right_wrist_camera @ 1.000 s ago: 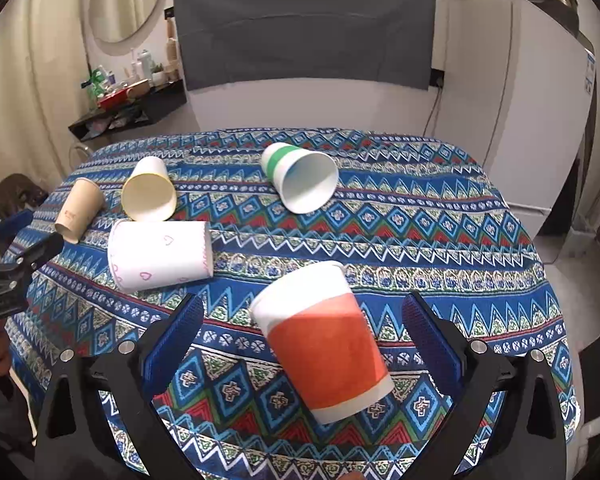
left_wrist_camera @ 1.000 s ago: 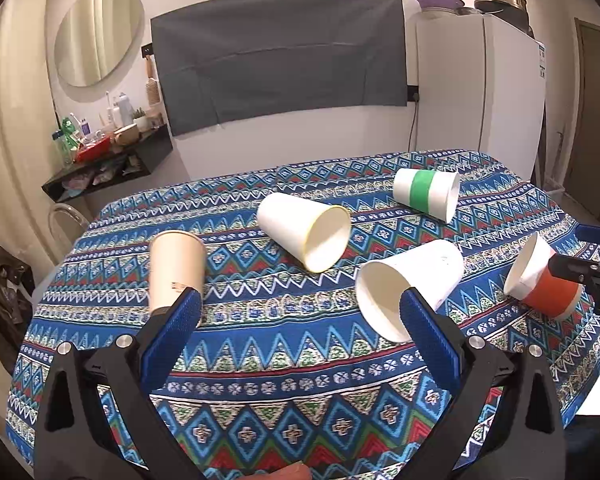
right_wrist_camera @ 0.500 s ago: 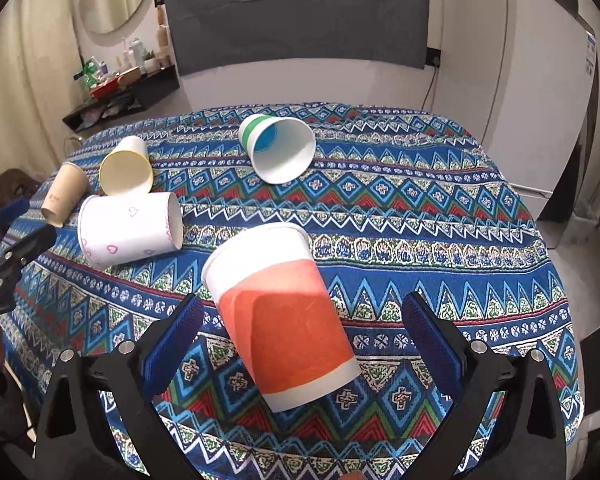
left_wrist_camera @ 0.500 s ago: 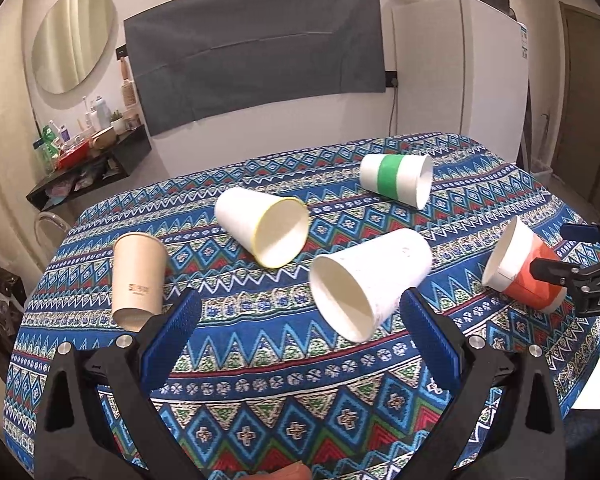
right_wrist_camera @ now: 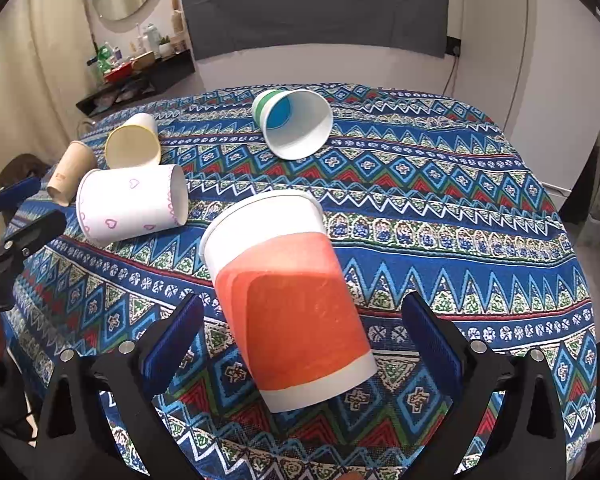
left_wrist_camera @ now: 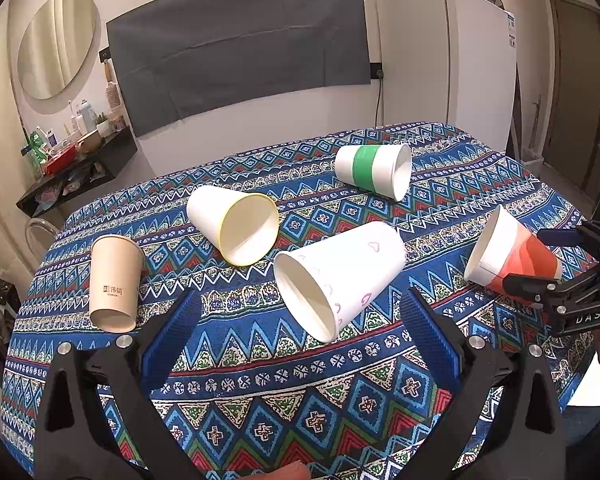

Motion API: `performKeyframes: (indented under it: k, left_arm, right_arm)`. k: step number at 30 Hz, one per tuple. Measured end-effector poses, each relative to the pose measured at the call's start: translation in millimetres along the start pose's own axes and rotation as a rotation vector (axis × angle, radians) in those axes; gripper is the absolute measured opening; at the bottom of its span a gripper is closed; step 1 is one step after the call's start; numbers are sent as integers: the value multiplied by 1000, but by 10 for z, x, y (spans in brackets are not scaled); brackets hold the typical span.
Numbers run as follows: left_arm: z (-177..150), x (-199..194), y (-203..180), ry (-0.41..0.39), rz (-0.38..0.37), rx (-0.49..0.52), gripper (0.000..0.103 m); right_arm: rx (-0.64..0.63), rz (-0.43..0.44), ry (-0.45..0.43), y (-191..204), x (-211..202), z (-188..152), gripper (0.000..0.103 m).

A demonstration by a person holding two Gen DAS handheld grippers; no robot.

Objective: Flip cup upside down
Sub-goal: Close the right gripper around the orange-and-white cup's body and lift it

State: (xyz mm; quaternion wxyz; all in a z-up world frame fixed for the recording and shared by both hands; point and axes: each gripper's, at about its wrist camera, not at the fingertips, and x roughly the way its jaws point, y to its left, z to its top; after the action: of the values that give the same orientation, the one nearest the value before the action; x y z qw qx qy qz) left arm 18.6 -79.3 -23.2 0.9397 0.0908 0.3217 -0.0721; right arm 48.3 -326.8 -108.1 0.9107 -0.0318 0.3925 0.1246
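Left wrist: left gripper (left_wrist_camera: 300,332) spread wide, empty; heart cup (left_wrist_camera: 340,276) now nearer, between its fingers but untouched
Right wrist: right gripper (right_wrist_camera: 300,336) wide apart, orange cup (right_wrist_camera: 288,300) lying between, closer than before; tablecloth (right_wrist_camera: 480,248) bare rightward

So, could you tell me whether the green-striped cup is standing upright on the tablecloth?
No, the green-striped cup lies on its side on the tablecloth, its open mouth facing sideways.

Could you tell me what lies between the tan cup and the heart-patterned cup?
In the left wrist view, the yellow-rimmed cup lies on its side between the tan cup and the heart-patterned cup, set slightly farther back.
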Motion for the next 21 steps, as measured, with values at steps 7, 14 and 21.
performKeyframes:
  k: [7,14,21]
  left_arm:
    - [-9,7,74,6,4,-19,97]
    - [-18,-21,170,9,1,-50,97]
    - [-28,-119,271,-5,19,-63,97]
  right_arm:
    - [-48,20,10,119,30,-62,64]
    - [-84,28,14,210,-21,-28,63]
    - [-130,94,12,446,-84,-1,63]
